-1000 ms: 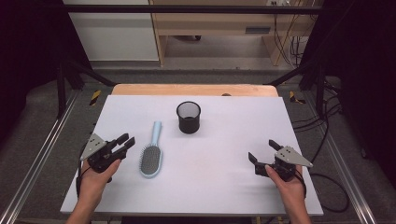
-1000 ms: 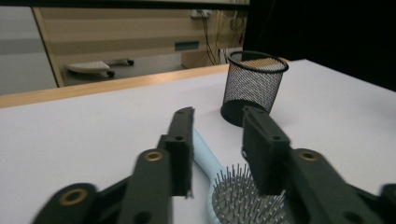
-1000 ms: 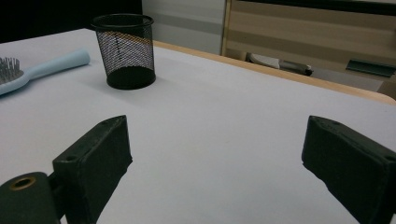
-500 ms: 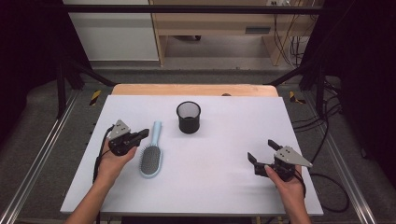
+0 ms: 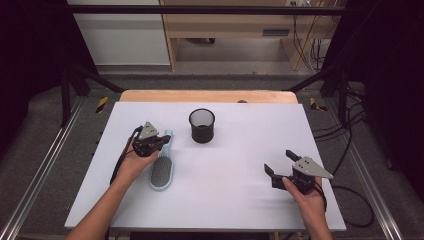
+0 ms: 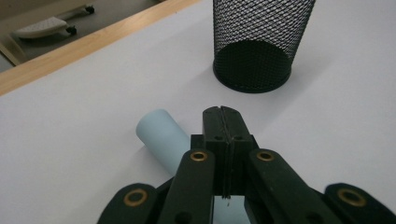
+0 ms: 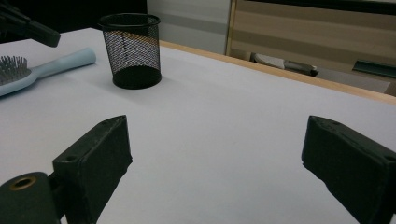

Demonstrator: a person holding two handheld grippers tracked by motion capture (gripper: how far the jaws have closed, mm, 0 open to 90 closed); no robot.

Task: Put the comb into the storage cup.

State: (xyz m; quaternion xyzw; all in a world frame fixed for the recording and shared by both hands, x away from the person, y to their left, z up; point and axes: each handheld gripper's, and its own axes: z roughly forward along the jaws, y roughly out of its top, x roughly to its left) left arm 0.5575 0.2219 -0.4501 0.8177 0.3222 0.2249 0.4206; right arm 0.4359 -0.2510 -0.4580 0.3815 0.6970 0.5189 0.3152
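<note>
Hairbrush: pale blue, dark bristles up; left hand-held gripper clenched over handle; right released.

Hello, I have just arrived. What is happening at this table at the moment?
A person holds a two-jaw gripper in each hand at a white table. The left gripper is above the handle of a light blue plastic hairbrush that lies flat on the table; its fingers are pressed together, and I cannot tell whether they touch the handle. A black wire-mesh cup stands upright just beyond the brush. The right gripper is open over bare table, holding nothing.
</note>
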